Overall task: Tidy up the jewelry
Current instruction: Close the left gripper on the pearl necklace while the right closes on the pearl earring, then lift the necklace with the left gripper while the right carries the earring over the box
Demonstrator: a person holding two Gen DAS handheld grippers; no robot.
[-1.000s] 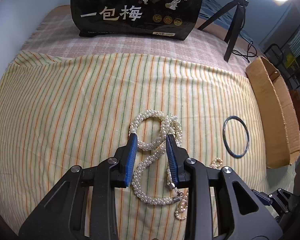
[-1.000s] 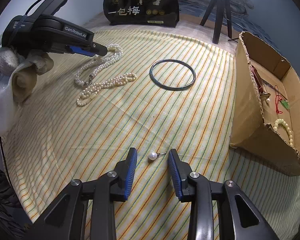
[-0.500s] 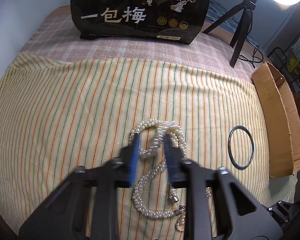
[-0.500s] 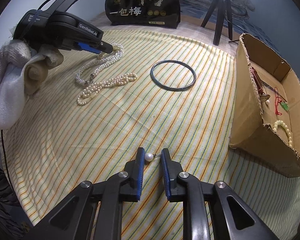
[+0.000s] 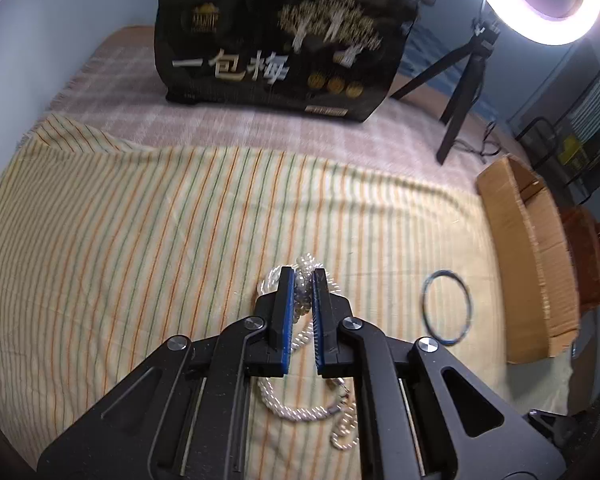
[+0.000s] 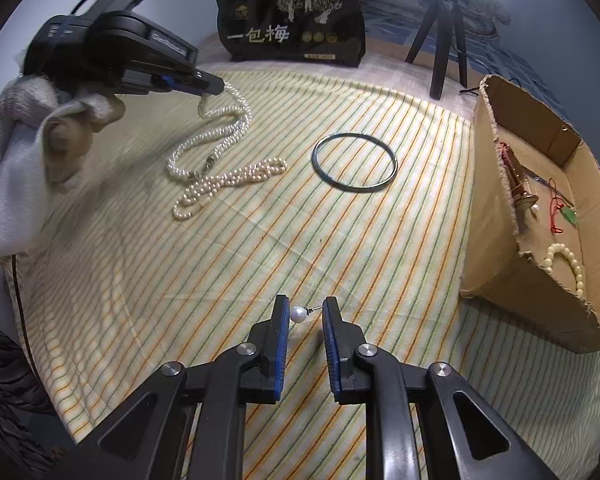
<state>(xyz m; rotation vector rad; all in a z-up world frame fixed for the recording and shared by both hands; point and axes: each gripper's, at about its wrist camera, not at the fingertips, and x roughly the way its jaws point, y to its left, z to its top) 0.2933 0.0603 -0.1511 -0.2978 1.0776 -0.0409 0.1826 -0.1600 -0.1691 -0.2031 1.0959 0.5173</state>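
My left gripper (image 5: 302,274) is shut on a twisted pearl necklace (image 5: 300,412) and holds its upper loop off the striped cloth. From the right wrist view, that necklace (image 6: 220,136) hangs down from the left gripper (image 6: 219,87) with its clasp end still lying on the cloth. A second pearl strand (image 6: 228,180) lies beside it. My right gripper (image 6: 305,304) is down at the cloth, shut on a pearl stud earring (image 6: 298,314). The pearl sits against the left pad and the pin reaches the right one. A dark bangle (image 6: 356,189) lies flat mid-cloth.
An open cardboard box (image 6: 496,184) stands at the right, holding a bead bracelet (image 6: 566,260) and a red-cord pendant (image 6: 564,212). A black printed bag (image 6: 292,20) and a tripod (image 6: 444,40) stand at the back. A gloved hand (image 6: 40,152) holds the left gripper.
The left jaws closed on the pearl necklace and rose, lifting its top loop. The right jaws narrowed onto the stud earring without shifting place.
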